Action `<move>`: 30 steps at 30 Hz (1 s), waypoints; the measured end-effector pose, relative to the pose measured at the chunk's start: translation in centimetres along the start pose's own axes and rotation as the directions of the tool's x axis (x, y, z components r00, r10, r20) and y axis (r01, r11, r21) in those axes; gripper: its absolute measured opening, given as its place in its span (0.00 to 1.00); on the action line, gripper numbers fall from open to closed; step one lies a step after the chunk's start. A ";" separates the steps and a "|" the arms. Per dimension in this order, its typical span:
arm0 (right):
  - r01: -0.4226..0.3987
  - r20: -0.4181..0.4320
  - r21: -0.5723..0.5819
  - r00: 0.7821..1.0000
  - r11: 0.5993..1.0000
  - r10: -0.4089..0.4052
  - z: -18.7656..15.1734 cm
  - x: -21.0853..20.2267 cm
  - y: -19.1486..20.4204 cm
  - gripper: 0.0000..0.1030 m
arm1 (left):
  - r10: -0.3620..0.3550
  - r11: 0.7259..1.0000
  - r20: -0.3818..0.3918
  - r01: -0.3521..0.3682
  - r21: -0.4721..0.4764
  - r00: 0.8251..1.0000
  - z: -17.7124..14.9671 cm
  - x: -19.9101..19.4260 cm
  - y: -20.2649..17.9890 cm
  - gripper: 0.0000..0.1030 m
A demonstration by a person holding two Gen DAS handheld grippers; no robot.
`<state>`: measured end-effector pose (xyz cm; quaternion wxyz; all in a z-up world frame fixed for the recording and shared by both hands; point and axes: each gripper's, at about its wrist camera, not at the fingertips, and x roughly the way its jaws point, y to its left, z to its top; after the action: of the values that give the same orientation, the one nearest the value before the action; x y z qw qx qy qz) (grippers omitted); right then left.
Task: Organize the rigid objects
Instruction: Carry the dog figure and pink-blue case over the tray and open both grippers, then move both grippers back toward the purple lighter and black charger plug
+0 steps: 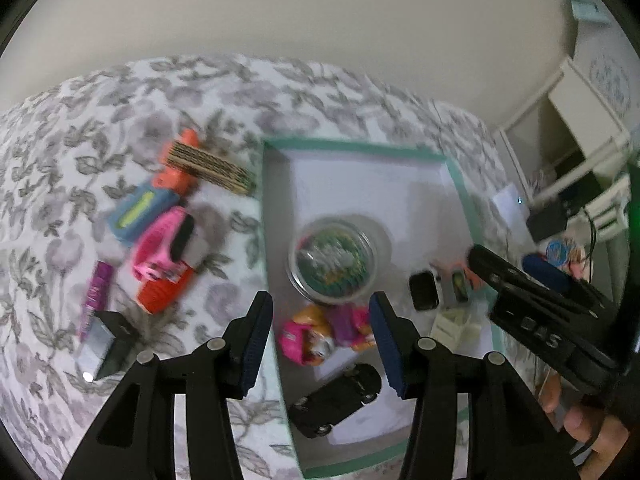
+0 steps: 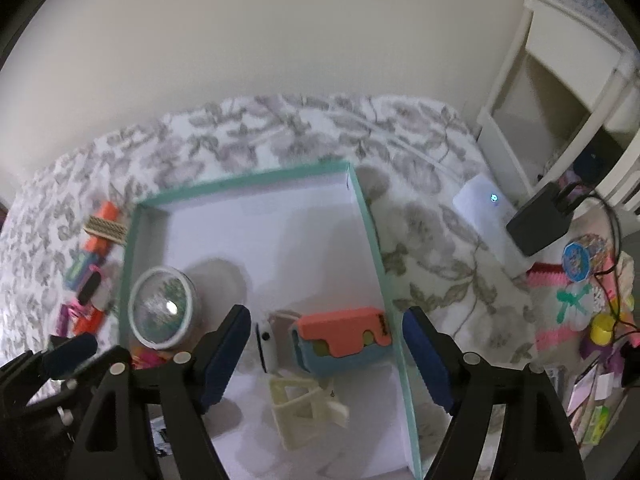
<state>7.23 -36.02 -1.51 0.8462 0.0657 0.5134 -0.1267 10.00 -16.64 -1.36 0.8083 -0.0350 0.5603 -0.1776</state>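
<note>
Both grippers released above the teal-rimmed box (image 2: pixel 370 216) on the floral cloth (image 2: pixel 440 240).
Left gripper (image 1: pixel 320 340) and right gripper (image 2: pixel 326 354) open, gripping nothing; inside the box a round clear jar (image 1: pixel 332 260), black toy car (image 1: pixel 340 398), coral-and-blue case (image 2: pixel 340 340), cream frame (image 2: pixel 300 412), possibly a small watch (image 2: pixel 266 346); other toys lying outside, left of the box.

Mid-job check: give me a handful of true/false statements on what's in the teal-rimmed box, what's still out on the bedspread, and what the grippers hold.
1. The round clear container sits inside the teal-rimmed box. True.
2. The black toy car lies out on the floral bedspread. False: it is inside the box.
3. The left gripper holds the pink toy. False: its jaws are apart and hold nothing.
4. The corrugated cardboard piece lies outside the box. True.
5. The right gripper is open and holds nothing. True.
</note>
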 end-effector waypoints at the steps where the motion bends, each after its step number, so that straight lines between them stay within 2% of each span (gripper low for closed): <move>1: -0.004 0.014 0.003 1.000 1.000 0.004 0.1 -0.5 0.0 0.79 | 0.003 1.000 0.010 -0.003 -0.008 1.000 0.2 -0.3 0.2 0.50; 3: -0.006 0.042 0.007 0.999 1.000 0.006 0.5 -1.7 0.0 0.79 | 0.014 0.999 0.038 -0.013 -0.035 0.999 0.6 -1.4 1.3 0.52; 6: 0.002 0.083 0.005 0.997 1.000 -0.002 0.9 -3.3 0.1 0.80 | 0.039 0.997 0.071 -0.034 -0.066 0.997 0.9 -2.8 2.5 0.61; 11: 0.006 0.131 -0.010 0.991 1.000 -0.005 1.3 -5.1 0.5 0.90 | 0.065 0.994 0.117 -0.054 -0.097 0.991 1.6 -4.6 3.7 0.66; 13: 0.001 0.145 -0.018 0.989 1.000 0.002 1.3 -5.5 0.8 0.92 | 0.071 0.993 0.126 -0.058 -0.103 0.990 1.8 -4.8 3.9 0.72; 15: -0.002 0.147 -0.024 0.989 1.000 0.006 1.3 -5.6 1.1 0.96 | 0.078 0.992 0.135 -0.063 -0.106 0.988 1.9 -4.9 4.0 0.80; 20: 0.009 0.132 -0.045 0.991 0.999 -0.003 1.1 -5.1 1.7 0.99 | 0.095 0.990 0.137 -0.079 -0.112 0.986 1.9 -4.7 4.2 0.81; 23: 0.006 0.121 -0.062 0.993 0.998 0.001 1.1 -4.9 2.4 0.99 | 0.103 0.988 0.136 -0.087 -0.124 0.985 1.9 -4.5 4.6 0.91; 30: -0.024 0.111 -0.082 0.993 0.996 0.033 1.0 -4.6 4.0 1.00 | 0.150 0.978 0.163 -0.122 -0.171 0.975 1.9 -5.2 6.6 0.95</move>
<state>7.18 -31.78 3.00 0.8775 0.0318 0.4685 -0.0972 11.81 -9.06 2.32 0.8592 -0.0766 0.5007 -0.0722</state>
